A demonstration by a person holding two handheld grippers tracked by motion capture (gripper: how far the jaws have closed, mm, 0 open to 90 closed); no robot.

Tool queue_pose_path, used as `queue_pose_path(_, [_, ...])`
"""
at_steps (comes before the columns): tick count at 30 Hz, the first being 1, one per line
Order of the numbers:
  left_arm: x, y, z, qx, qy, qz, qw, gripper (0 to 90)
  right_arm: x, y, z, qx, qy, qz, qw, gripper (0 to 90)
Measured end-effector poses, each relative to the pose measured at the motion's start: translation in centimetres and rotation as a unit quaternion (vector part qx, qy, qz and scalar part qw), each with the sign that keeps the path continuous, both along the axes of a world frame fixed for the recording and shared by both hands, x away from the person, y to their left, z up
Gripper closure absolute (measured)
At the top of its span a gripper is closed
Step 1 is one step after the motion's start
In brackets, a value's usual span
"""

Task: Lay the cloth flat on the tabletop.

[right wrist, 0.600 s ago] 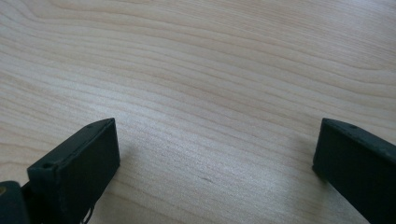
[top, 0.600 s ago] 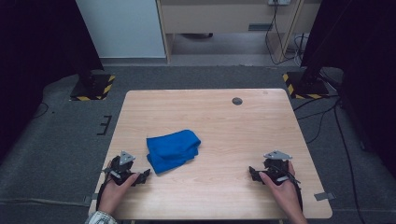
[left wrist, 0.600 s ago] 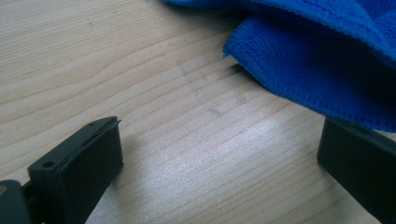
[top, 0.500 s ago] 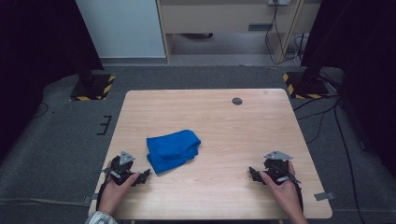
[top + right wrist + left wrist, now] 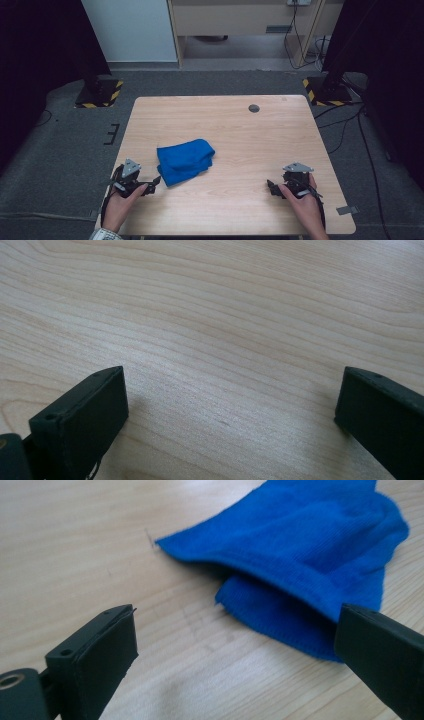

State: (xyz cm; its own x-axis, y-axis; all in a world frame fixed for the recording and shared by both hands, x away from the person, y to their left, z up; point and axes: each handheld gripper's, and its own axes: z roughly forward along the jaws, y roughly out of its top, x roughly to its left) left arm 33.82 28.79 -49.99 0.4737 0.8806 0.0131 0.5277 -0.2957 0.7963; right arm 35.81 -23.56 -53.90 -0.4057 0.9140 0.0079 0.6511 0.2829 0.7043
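A folded blue cloth (image 5: 184, 160) lies on the wooden table (image 5: 240, 130), left of its middle. My left gripper (image 5: 150, 184) rests low at the table's near left, its tips just short of the cloth's near corner. Its jaws stand open, and in the left gripper view the blue cloth (image 5: 310, 555) lies ahead and to the right of my left gripper (image 5: 235, 640), with only bare wood between the jaws. My right gripper (image 5: 272, 187) sits at the near right, far from the cloth. In its own view my right gripper (image 5: 230, 405) is open over plain wood.
A small dark round grommet (image 5: 254, 108) is set in the table near its far edge. Black stands with yellow-striped bases (image 5: 97, 95) (image 5: 327, 92) flank the table on the grey floor. Cables (image 5: 360, 145) trail on the right.
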Motion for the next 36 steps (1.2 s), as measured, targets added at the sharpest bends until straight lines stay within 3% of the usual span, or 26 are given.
queue_pose_path(5, [0.3,-1.4,1.4,0.001,-0.016,-0.018,0.9997,3.1,0.0,0.0,0.0,0.000,0.001,-0.001,1.0000,0.8])
queue_pose_path(6, [0.6,-2.3,1.9,0.003,-0.020,-0.029,0.9994,3.2,0.0,0.0,0.0,0.000,0.001,0.000,1.0000,0.8])
queue_pose_path(12, [2.0,-4.5,2.6,0.008,-0.014,-0.055,0.9984,3.2,0.0,0.0,0.0,0.001,0.000,-0.001,1.0000,0.8])
queue_pose_path(18, [3.6,-6.9,2.6,0.012,-0.001,-0.077,0.9970,3.2,0.0,0.0,0.0,0.000,0.000,0.000,1.0000,0.8])
queue_pose_path(24, [5.1,-9.9,2.4,0.039,0.012,-0.099,0.9943,3.3,0.0,0.0,0.0,0.001,0.000,0.000,1.0000,0.8])
queue_pose_path(36, [7.1,-11.7,0.9,0.038,0.040,-0.095,0.9939,3.2,0.0,0.0,0.0,0.000,0.000,0.001,1.0000,0.8])
